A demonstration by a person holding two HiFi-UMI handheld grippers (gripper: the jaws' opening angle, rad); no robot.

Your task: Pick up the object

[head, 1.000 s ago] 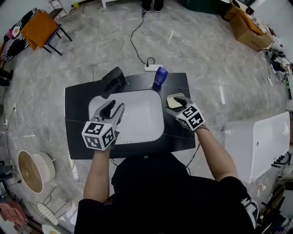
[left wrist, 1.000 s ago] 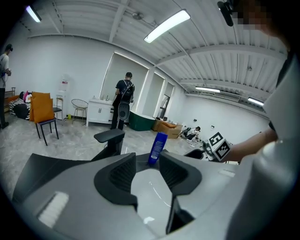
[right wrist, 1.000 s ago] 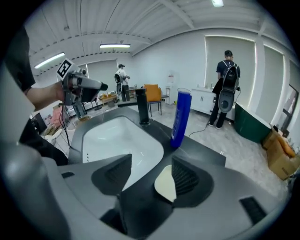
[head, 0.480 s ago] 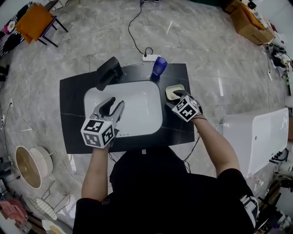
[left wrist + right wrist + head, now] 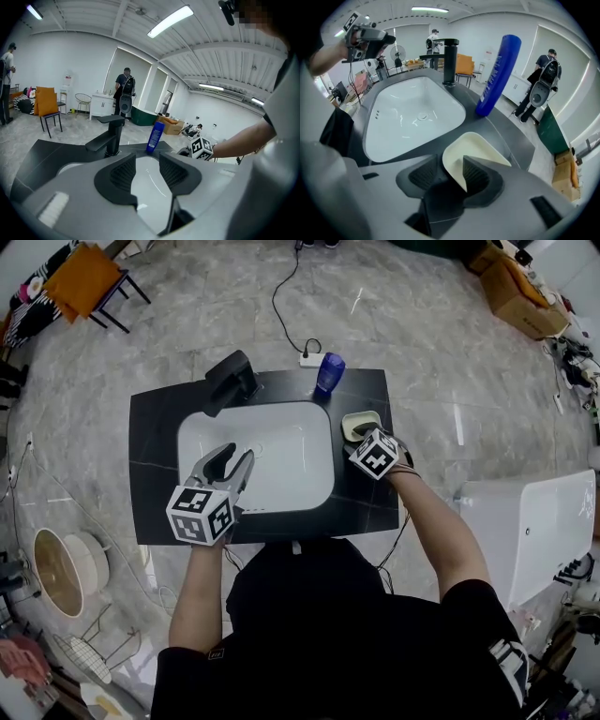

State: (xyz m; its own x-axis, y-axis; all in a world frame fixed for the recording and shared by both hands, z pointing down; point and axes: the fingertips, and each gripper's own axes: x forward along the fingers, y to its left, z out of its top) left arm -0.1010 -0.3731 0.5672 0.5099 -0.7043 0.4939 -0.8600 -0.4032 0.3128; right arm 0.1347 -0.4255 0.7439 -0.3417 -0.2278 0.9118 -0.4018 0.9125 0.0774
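Cream dish [image 5: 480, 146], rim between closing jaws of right tool [image 5: 450, 162], beside white sink [image 5: 401, 101]

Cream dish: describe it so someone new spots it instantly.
On the black countertop, look just right of the white sink basin, nearer than the blue bottle. It is the only cream dish, shallow and rounded-square, its near rim between the closing jaws of the right gripper.

Black counter [image 5: 159, 484] with a white sink [image 5: 281, 456] on a marble floor [image 5: 450, 352]
Faucet [image 5: 230, 381] at the sink's 11 o'clock, blue bottle [image 5: 328, 371] upright at 1 o'clock; power strip [image 5: 309, 359] just beyond; orange chair [image 5: 80, 282] far at 10 o'clock.
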